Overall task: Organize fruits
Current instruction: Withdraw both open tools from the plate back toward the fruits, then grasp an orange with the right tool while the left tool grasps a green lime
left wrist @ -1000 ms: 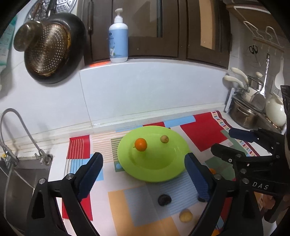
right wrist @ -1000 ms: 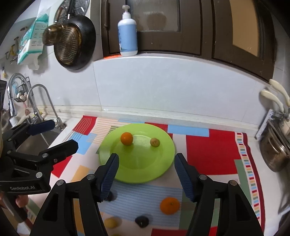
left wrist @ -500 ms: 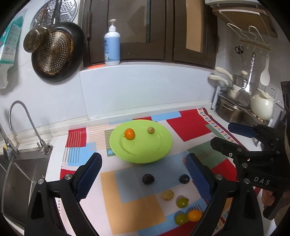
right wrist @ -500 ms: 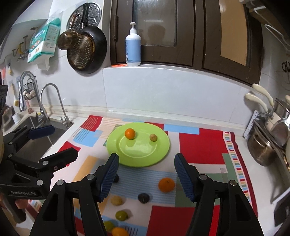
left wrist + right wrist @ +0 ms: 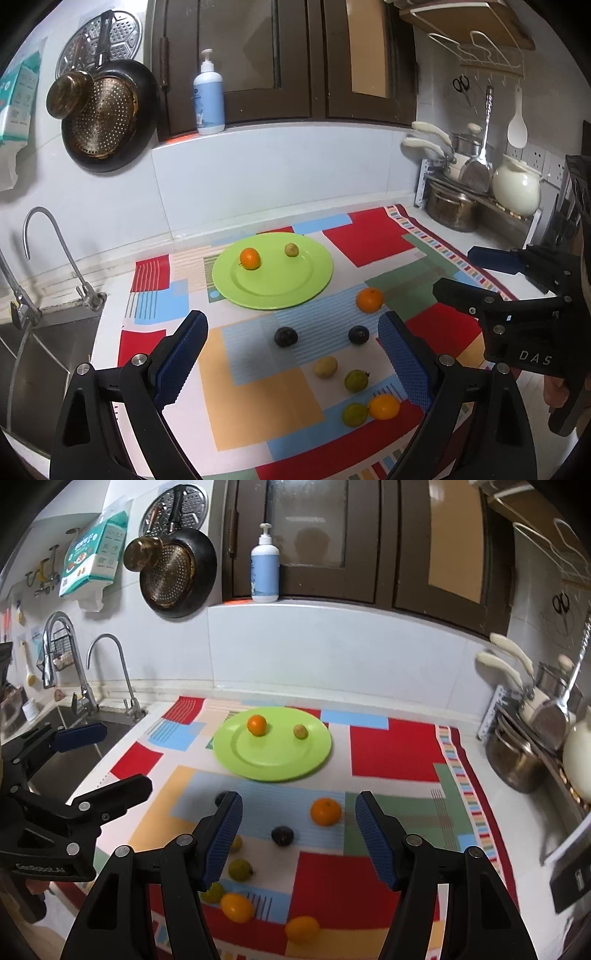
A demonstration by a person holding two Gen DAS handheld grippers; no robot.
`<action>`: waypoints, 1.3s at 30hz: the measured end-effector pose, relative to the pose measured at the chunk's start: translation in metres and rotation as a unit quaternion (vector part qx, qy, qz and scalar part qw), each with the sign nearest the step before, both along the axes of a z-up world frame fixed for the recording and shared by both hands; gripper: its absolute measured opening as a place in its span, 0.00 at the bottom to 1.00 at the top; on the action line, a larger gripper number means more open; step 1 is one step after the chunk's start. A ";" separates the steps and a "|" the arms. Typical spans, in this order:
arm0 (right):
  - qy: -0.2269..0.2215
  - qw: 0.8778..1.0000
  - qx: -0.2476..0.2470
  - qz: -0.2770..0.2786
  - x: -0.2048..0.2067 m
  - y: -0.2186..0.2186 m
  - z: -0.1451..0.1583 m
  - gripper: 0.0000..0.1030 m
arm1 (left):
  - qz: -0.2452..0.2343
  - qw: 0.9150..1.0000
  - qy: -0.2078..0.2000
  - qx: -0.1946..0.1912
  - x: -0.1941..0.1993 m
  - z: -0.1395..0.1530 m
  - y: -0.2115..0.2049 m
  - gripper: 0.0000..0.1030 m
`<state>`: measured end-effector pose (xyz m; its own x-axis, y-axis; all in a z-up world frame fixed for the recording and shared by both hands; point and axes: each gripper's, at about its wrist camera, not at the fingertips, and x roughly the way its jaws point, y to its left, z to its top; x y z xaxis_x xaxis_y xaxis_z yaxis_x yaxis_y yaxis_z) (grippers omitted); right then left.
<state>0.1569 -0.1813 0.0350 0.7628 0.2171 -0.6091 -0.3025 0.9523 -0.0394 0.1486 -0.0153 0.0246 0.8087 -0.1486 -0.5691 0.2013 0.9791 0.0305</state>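
Note:
A green plate [image 5: 273, 284] sits at the back of the patterned mat [image 5: 258, 398], carrying an orange [image 5: 250, 258] and a small yellow-green fruit [image 5: 291, 249]. Loose on the mat in front lie another orange [image 5: 369, 300], two dark fruits [image 5: 285, 336] [image 5: 358, 334], and several yellow and green ones [image 5: 355, 380]. My left gripper [image 5: 291, 328] hovers open above them, holding nothing. My right gripper [image 5: 298, 805] is open too, empty, over the loose orange [image 5: 325, 811] and a dark fruit [image 5: 282, 835]. Each gripper appears at the edge of the other's view.
A sink with faucets [image 5: 110, 672] is to the left of the mat. Pots and a white kettle [image 5: 516, 190] crowd a rack on the right. A soap bottle [image 5: 208, 99] stands on the ledge, and pans [image 5: 107, 114] hang on the wall.
Both grippers have drawn back from the plate toward the counter's front. The plate looks smaller and the loose fruits have come into view. The jaws have kept their width.

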 end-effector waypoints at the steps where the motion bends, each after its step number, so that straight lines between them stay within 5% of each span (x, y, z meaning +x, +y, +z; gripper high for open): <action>1: 0.002 1.000 -0.001 -0.003 -0.002 -0.001 -0.003 0.62 | -0.002 1.000 0.001 0.000 -0.002 -0.002 0.000 0.92; 14: 0.070 0.997 0.015 -0.033 -0.018 -0.007 -0.044 0.62 | -0.030 0.999 0.015 0.037 -0.019 -0.035 -0.005 0.92; 30: 0.120 0.991 -0.031 -0.052 -0.032 -0.009 -0.089 0.62 | -0.071 0.993 0.071 0.055 -0.022 -0.092 -0.018 0.91; 39: 0.140 0.987 -0.043 -0.058 -0.031 -0.014 -0.107 0.62 | -0.091 0.989 0.101 0.062 -0.017 -0.117 -0.028 0.78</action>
